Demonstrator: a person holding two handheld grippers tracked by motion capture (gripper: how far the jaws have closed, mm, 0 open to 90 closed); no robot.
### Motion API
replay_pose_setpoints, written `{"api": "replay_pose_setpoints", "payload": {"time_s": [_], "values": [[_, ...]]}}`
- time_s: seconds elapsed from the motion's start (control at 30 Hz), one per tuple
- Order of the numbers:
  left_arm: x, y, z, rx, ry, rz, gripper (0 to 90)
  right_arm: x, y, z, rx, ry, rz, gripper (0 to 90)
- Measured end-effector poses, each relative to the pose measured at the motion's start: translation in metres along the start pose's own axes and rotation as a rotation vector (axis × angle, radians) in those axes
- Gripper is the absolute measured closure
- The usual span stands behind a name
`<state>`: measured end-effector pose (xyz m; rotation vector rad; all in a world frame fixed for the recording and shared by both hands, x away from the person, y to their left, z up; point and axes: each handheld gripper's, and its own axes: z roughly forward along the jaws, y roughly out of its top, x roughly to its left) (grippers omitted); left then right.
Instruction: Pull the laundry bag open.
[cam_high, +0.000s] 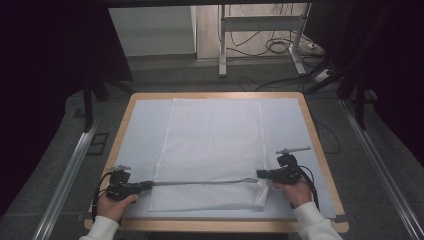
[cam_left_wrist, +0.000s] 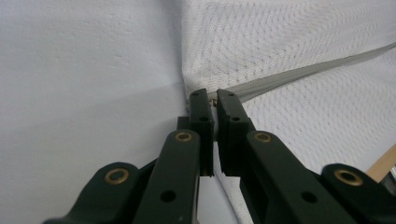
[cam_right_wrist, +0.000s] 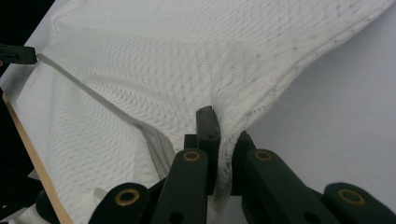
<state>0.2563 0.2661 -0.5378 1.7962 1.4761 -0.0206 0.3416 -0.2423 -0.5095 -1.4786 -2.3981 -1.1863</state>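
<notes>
A white textured cloth lies flat on the pale mat that covers the table. Its near edge is lifted off the mat and stretched into a straight taut line between my two grippers. At the left end of that line my left gripper is shut on the cloth's corner. My right gripper is shut on the opposite corner, where the fabric bunches between its jaws. In the right gripper view the left gripper holds the far end of the taut edge.
The wooden table rim frames the mat, and it also shows as a wooden edge near the right gripper. Behind the table stands a metal desk frame with cables on the floor. Metal rails run along both sides.
</notes>
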Motion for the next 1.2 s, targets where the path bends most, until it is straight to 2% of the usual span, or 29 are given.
{"api": "replay_pose_setpoints", "payload": {"time_s": [0.27,0.4,0.47,0.5,0.53,0.57,0.63,0.67,0.73,0.8,0.9,1.0,1.2], "values": [[-0.002,-0.001,0.001,0.003,0.014,0.012,86.5,0.001,0.000,-0.001,0.000,-0.005,-0.008,88.1],[-0.008,-0.001,0.002,-0.009,0.032,0.060,85.4,0.002,-0.001,0.000,-0.003,-0.024,-0.032,87.0],[-0.011,-0.001,0.002,-0.027,0.056,0.083,76.8,0.003,-0.001,-0.001,-0.004,-0.039,-0.039,80.4],[-0.013,0.000,-0.001,-0.063,0.058,0.082,66.1,0.005,-0.002,-0.003,-0.017,-0.065,-0.054,64.2],[-0.013,0.000,-0.001,-0.063,0.058,0.082,60.9,0.005,-0.002,-0.003,-0.017,-0.065,-0.054,64.2],[-0.015,0.001,-0.002,-0.081,0.060,0.082,60.9,0.006,-0.002,-0.005,-0.030,-0.083,-0.060,56.2],[-0.019,0.005,-0.005,-0.128,0.072,0.100,51.0,0.009,-0.002,-0.009,-0.049,-0.108,-0.067,43.9],[-0.025,0.009,-0.009,-0.172,0.076,0.130,49.2,0.012,-0.001,-0.014,-0.075,-0.144,-0.083,35.3],[-0.029,0.012,-0.010,-0.189,0.080,0.150,43.1,0.014,-0.002,-0.022,-0.110,-0.182,-0.113,32.5],[-0.030,0.014,-0.010,-0.197,0.083,0.165,35.4,0.013,-0.003,-0.028,-0.130,-0.189,-0.128,30.5],[-0.029,0.023,-0.010,-0.195,0.096,0.194,30.9,0.009,-0.008,-0.040,-0.162,-0.205,-0.144,28.3],[-0.028,0.026,-0.008,-0.195,0.105,0.198,29.4,0.003,-0.011,-0.046,-0.171,-0.218,-0.148,26.3],[-0.028,0.030,-0.004,-0.175,0.106,0.212,27.2,-0.001,-0.012,-0.050,-0.197,-0.212,-0.156,25.0]]}}
